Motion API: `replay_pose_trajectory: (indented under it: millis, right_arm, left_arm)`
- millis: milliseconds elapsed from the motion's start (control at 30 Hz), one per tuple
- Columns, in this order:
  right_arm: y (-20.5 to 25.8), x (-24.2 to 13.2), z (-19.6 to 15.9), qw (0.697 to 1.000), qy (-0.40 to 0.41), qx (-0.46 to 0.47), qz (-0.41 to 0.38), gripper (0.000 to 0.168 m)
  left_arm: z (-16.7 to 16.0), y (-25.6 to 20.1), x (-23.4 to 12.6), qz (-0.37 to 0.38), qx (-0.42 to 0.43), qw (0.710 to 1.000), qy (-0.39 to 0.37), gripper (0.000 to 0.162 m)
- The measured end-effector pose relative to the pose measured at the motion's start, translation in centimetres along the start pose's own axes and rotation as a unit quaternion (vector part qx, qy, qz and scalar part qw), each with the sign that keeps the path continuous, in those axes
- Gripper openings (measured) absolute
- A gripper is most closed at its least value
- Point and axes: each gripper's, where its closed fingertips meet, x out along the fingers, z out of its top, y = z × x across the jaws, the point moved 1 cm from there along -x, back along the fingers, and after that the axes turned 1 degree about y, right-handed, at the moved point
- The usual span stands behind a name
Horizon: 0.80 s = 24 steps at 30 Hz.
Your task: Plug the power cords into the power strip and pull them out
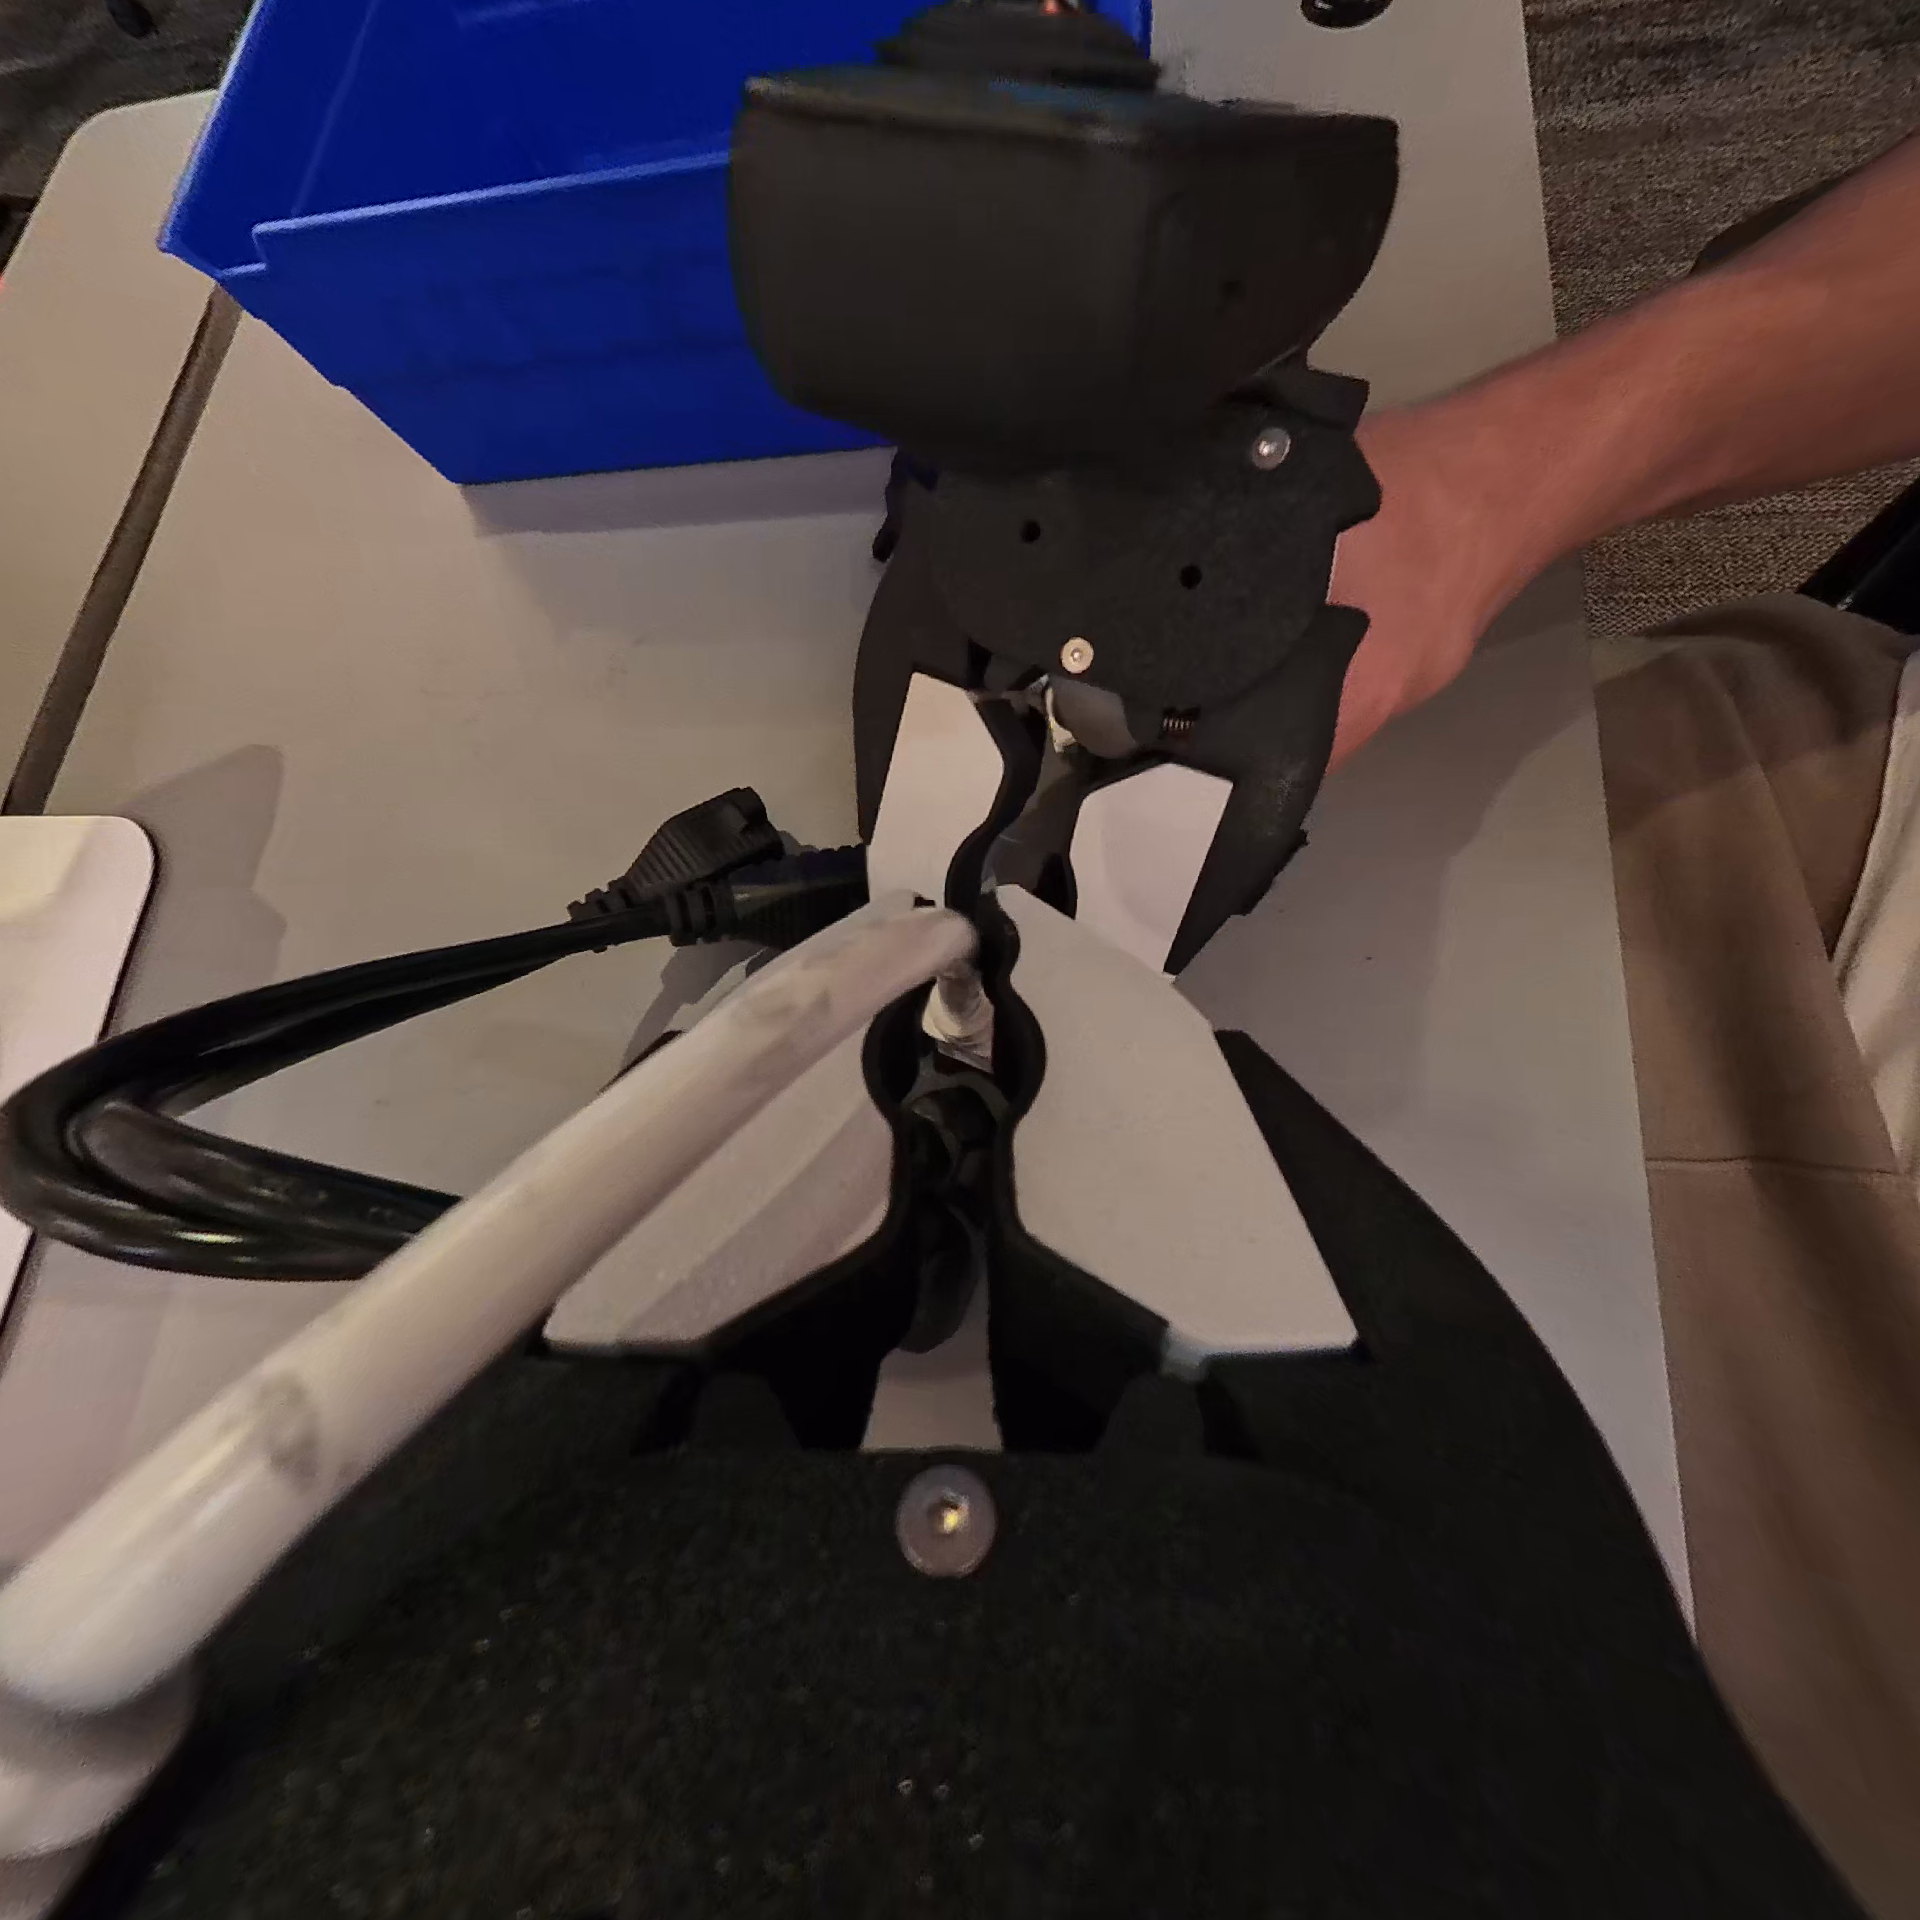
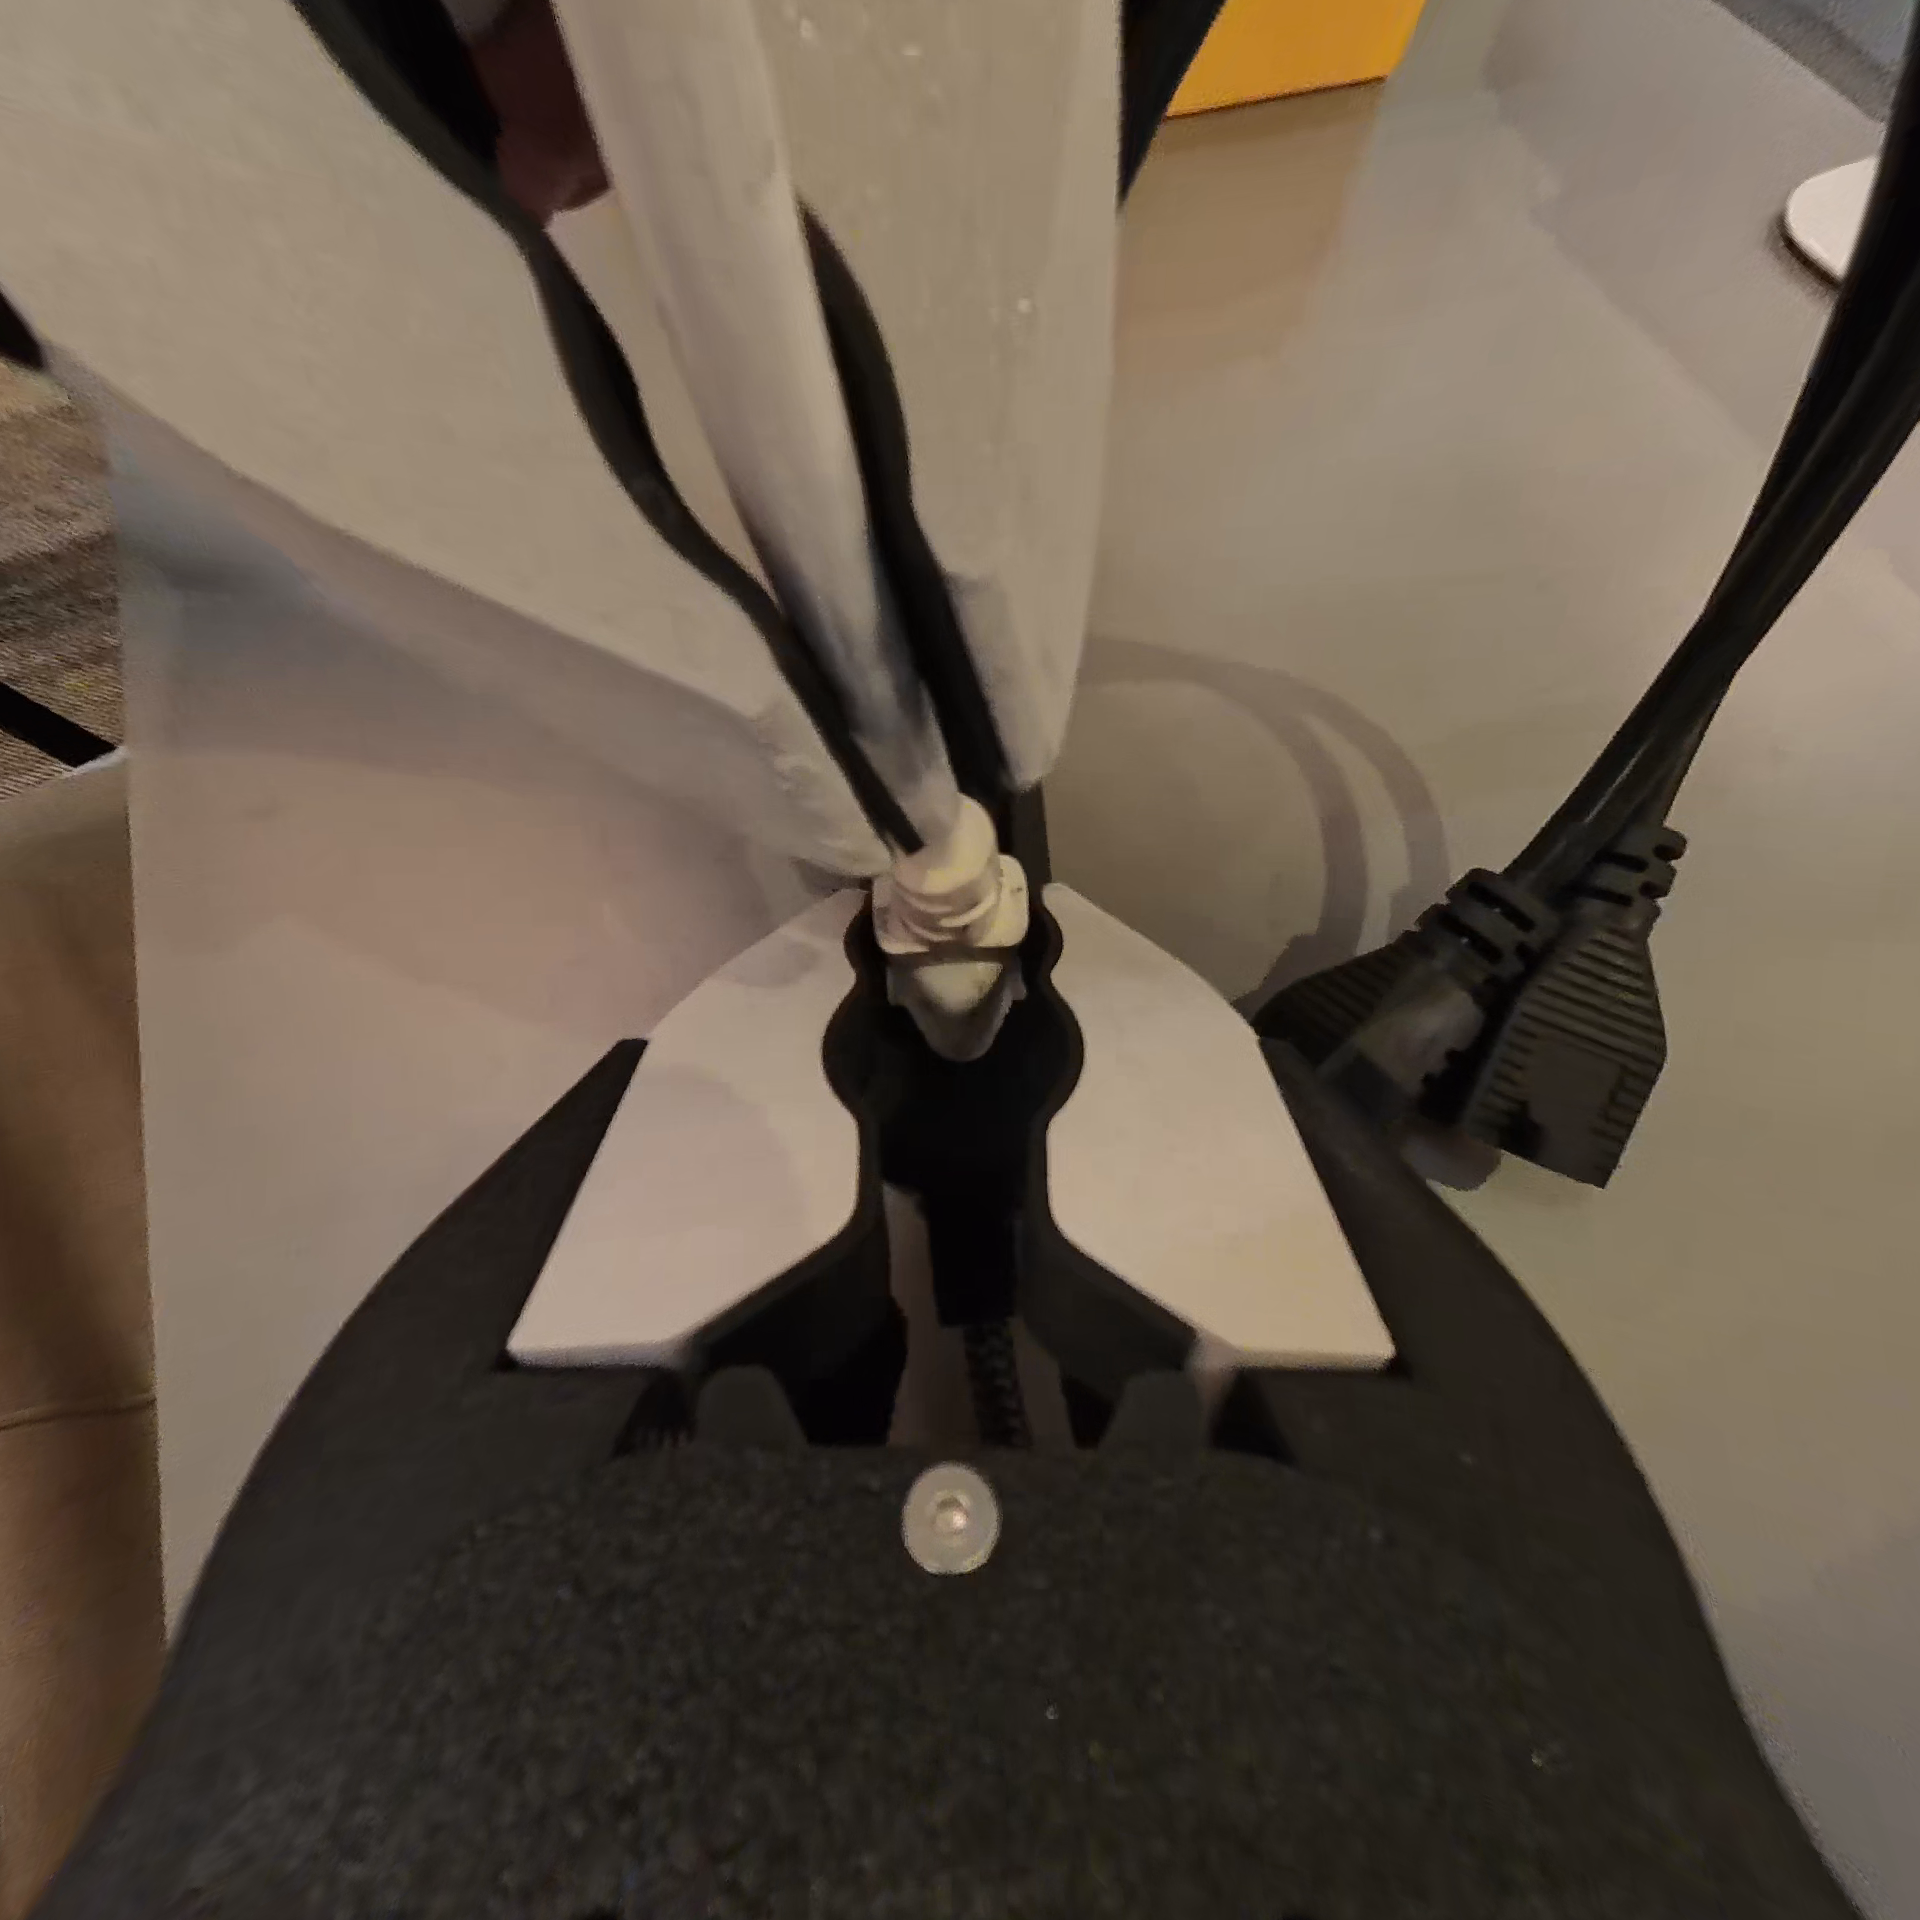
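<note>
The left claw (image 1: 961, 1013) is clamped tight on the white cord (image 1: 582, 1132) right at its strain relief, and the right claw (image 2: 951, 935) is pinched shut on that same spot from the far side, probably so it's kept steady. The black power cords (image 2: 1496, 997) are left lying on the counter (image 1: 520, 675) just beside, unplugged; the power strip's body can't really be made out.

The left gripper (image 1: 971, 1023) pinches a white cord (image 1: 582, 1153) at frame centre, black power cords (image 1: 343, 997) lying left.
</note>
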Motion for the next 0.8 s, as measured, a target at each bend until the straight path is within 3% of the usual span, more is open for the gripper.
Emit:
replay_pose_trajectory:
  millis: [167, 300, 367, 500, 600, 667, 800]
  right_arm:
    - [0.4, -0.1, 0.2, 0.999, -0.011, 0.022, 0.041, 0.026]
    - [0.7, 0.0, 0.0, 1.0, 0.003, -0.016, 0.026, 0.026]
    - [0.9, 0.1, -0.1, 1.0, 0.007, -0.02, 0.023, 0.026]
    - [0.6, 0.0, -0.1, 0.999, 0.002, -0.016, 0.035, 0.026]
    - [0.6, 0.0, -0.1, 0.999, -0.003, -0.013, 0.037, 0.026]
    - [0.6, 0.0, -0.1, 0.999, -0.007, -0.008, 0.038, 0.026]
    - [0.7, 0.0, -0.1, 0.999, -0.008, -0.015, 0.036, 0.026]
  left_arm:
    - [-0.1, -0.1, -0.5, 0.009, -0.001, 1.0, -0.007, 0.014]
    - [-1.0, -2.3, -1.5, 0.025, 0.015, 0.998, -0.055, 0.051]
    - [-1.8, -2.9, -2.6, 0.062, 0.026, 0.993, -0.096, 0.03]
    - [-3.3, -1.1, -5.4, 0.151, -0.023, 0.976, -0.153, 0.025]
    - [-7.1, 0.8, -4.1, 0.169, -0.103, 0.976, -0.088, 0.037]
    - [-8.7, 0.7, -1.9, 0.127, -0.163, 0.976, -0.069, 0.054]
    - [-8.3, 0.9, 1.2, 0.083, -0.221, 0.969, -0.075, 0.06]
